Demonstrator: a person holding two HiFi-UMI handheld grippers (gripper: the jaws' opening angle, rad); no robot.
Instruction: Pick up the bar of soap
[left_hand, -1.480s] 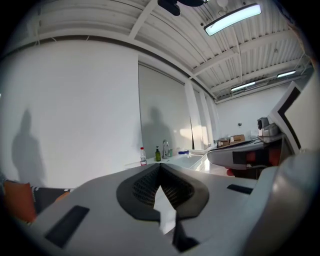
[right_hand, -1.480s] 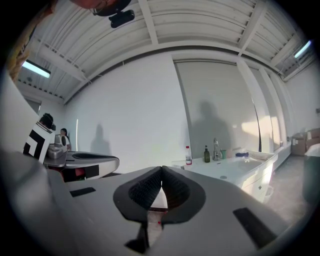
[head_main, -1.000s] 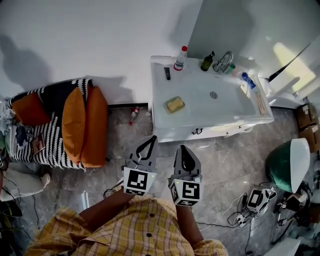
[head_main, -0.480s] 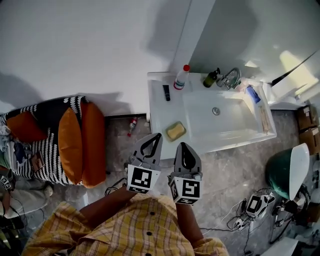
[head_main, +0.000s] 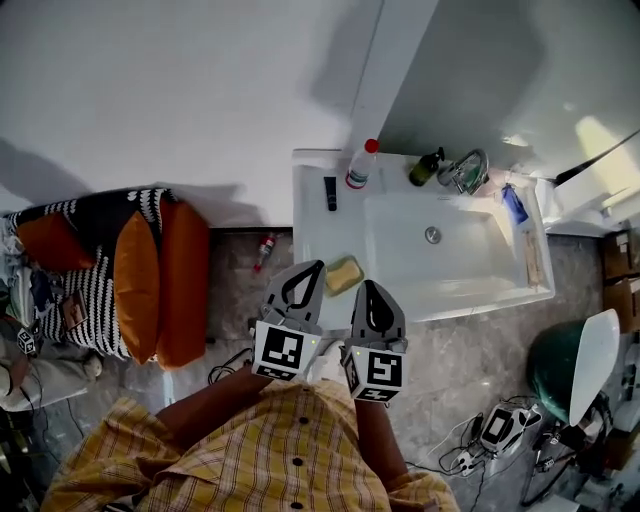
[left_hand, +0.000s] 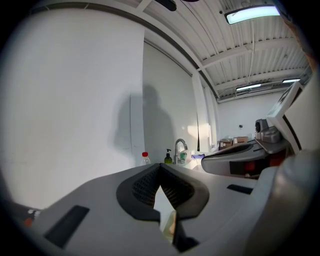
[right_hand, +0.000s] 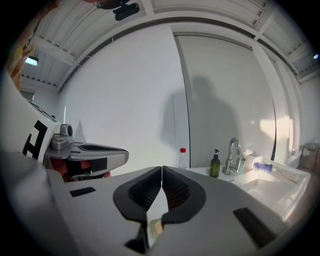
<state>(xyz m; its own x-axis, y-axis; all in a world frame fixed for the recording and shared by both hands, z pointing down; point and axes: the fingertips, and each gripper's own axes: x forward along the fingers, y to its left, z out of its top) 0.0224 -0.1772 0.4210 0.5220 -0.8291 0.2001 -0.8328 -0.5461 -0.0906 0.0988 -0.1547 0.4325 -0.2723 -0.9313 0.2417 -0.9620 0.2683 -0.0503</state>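
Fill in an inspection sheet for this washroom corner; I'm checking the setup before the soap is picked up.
Surface: white sink counter, basin on its right side.
Job's things: yellow bar of soap on the counter's front left, untouched.
Clutter: red-capped bottle, dark pump bottle, black stick, blue tube.
Grippers: left hand-held gripper and right hand-held gripper shut, empty, not on the soap.
Cables: loose cables on the floor, lower right.
Surroundings: faucet, orange cushions, tiled floor.

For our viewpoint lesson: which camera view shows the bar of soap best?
The head view: the bar of soap lies in plain sight on the sink. Both gripper views show just a yellowish sliver through their jaws' gap, likely the soap.
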